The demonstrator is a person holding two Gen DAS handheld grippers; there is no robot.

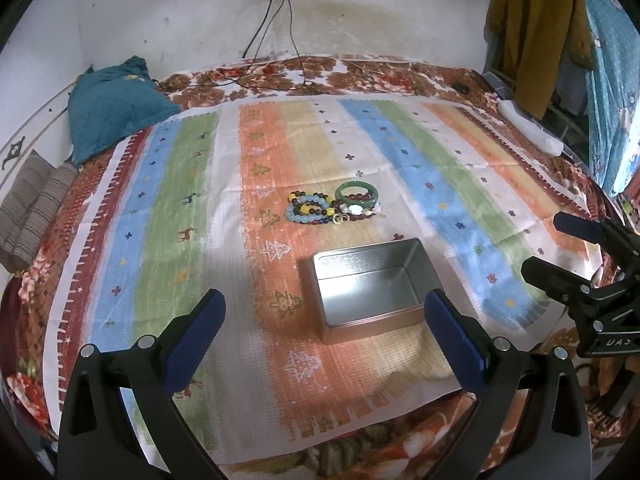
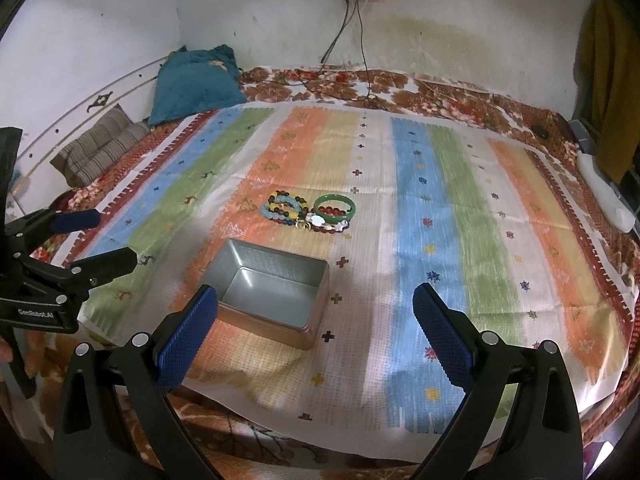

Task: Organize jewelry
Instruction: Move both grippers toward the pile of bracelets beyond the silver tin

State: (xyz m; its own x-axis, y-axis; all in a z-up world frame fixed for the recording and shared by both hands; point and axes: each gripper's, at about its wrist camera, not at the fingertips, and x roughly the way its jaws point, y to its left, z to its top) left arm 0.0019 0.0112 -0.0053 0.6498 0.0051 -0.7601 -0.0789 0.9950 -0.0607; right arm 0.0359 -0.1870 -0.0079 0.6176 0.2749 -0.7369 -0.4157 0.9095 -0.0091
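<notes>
An open silver tin box rests empty on the striped cloth. Just beyond it lies a small heap of jewelry: a green bangle, beaded bracelets in blue, yellow and dark beads, and a white flower piece. My left gripper hangs open in front of the box, nothing between its blue pads. My right gripper is open too, near the box's right side, and shows at the right edge of the left wrist view.
The striped cloth covers a floral blanket on a bed against a white wall. A teal pillow and a striped cushion sit at the back left. Cables hang from a wall socket. A white object lies at the right edge.
</notes>
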